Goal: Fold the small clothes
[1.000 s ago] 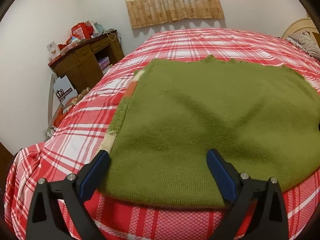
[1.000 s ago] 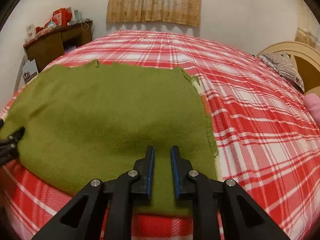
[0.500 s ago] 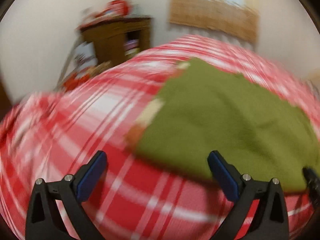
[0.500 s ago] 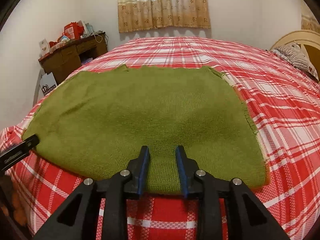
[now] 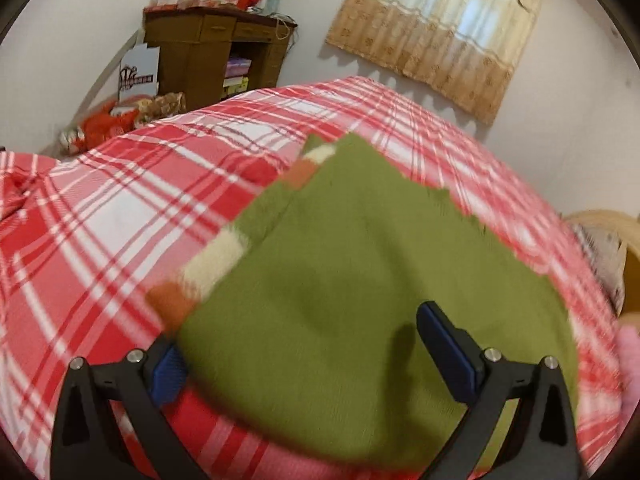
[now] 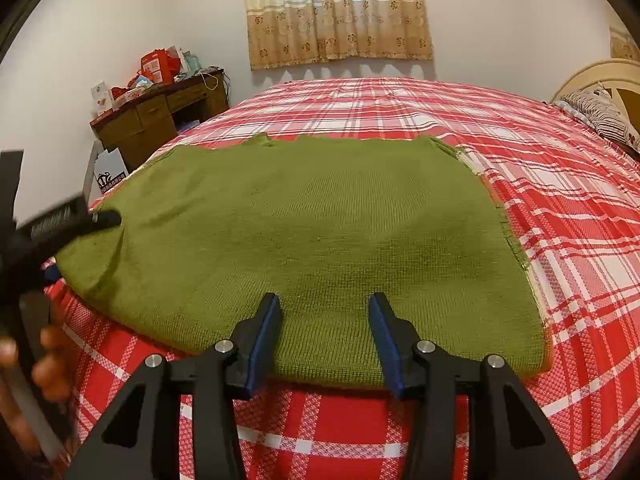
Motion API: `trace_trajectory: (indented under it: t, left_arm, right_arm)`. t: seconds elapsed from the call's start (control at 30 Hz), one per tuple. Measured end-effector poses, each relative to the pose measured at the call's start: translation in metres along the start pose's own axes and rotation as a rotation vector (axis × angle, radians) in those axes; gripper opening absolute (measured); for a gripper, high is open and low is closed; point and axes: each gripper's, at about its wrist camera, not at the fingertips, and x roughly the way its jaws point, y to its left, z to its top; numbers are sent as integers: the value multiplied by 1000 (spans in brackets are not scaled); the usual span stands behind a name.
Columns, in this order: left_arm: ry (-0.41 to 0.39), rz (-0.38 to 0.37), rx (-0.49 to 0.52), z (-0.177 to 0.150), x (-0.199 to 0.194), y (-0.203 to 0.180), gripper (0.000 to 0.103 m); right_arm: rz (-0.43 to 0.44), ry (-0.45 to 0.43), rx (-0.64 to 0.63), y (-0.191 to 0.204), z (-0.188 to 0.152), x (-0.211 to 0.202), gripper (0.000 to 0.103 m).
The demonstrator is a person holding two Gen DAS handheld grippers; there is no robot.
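Note:
A green knitted garment (image 6: 304, 232) lies flat on the red plaid bed (image 6: 560, 208). It also shows in the left wrist view (image 5: 352, 280), with a striped white and orange edge (image 5: 208, 268) peeking out on its left. My right gripper (image 6: 324, 320) is open, its jaws over the garment's near hem. My left gripper (image 5: 300, 340) is open wide at the garment's near left corner; its left finger (image 5: 168, 368) lies partly under the edge. The left gripper also shows in the right wrist view (image 6: 72, 220), at the garment's left side.
A wooden desk (image 6: 160, 120) with red boxes stands left of the bed against the wall. Bags and clutter (image 5: 120, 116) lie on the floor beside it. A curtain (image 6: 336, 12) hangs behind. A pillow and headboard (image 6: 600, 108) are at the right.
The left gripper swung to the garment's left side and now straddles its near left corner. The right gripper's jaws opened wider and drew back to the near hem.

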Motion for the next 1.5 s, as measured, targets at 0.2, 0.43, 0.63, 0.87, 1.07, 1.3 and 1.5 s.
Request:
trace_trajectory:
  t: [0.2,0.43,0.63,0.87,1.07,1.3,1.5]
  left_arm:
    - [-7,24,49,0,-1,1,50]
    - [-9,15,16,1,-6,7,51]
    - [-22,86,110,4,-5,-10,42]
    - [-81,97,260,8,-26,-44,13]
    - [-93,76,298,9,-30,-59,12]
    - [-136,44,412,1,-44,-80,11]
    - [-145,0,578,-23,-44,-118,10]
  right_arm:
    - [-29,27,-28,8,9,-1,46]
    - [163,-13,-65,57,21,-12,43]
    - [167,53,-108,69,2,10,44]
    - [263,34,-14,48,-1,13,44]
    - [281,29,3,50,1,17,44]
    - [267,-66,146,21,-6,-2,44]
    - [343,-88,485,-43,-23,2,44]
